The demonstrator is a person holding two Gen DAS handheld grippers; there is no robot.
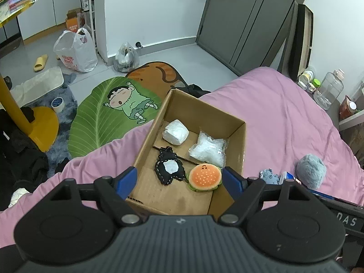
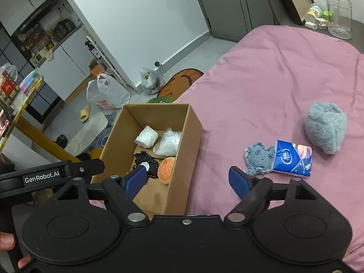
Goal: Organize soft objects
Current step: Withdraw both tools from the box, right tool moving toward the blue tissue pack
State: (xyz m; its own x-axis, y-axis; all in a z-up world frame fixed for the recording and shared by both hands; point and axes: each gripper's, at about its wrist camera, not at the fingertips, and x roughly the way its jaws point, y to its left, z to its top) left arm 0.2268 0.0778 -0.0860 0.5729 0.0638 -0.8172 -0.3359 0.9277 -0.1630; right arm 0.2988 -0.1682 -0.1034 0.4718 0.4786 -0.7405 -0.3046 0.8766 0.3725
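A cardboard box point(image 1: 236, 134) point(image 2: 193, 127) sits on the pink bed. It holds a burger plush point(image 1: 204, 177) point(image 2: 166, 170), a black plush with a white patch point(image 1: 169, 169) point(image 2: 145, 160), a white soft block point(image 1: 175, 132) point(image 2: 146, 136) and a clear plastic bag point(image 1: 208, 149) point(image 2: 168, 144). My left gripper point(image 1: 180, 180) is open and empty over the box's near end. My right gripper point(image 2: 188, 179) is open and empty above the box's right wall. On the bed to the right lie a grey knitted piece point(image 2: 258, 157) point(image 1: 269, 176), a blue tissue pack point(image 2: 293, 158) and a grey fluffy plush point(image 2: 325, 130) point(image 1: 310, 173).
The pink bed point(image 1: 284, 118) point(image 2: 273, 75) ends at the left, with floor mats point(image 1: 107, 118), plastic bags point(image 1: 76, 50) and a yellow table stand point(image 1: 43, 127) beyond. A clear water jug point(image 2: 339, 9) point(image 1: 328, 88) and small items stand by the bed's far right.
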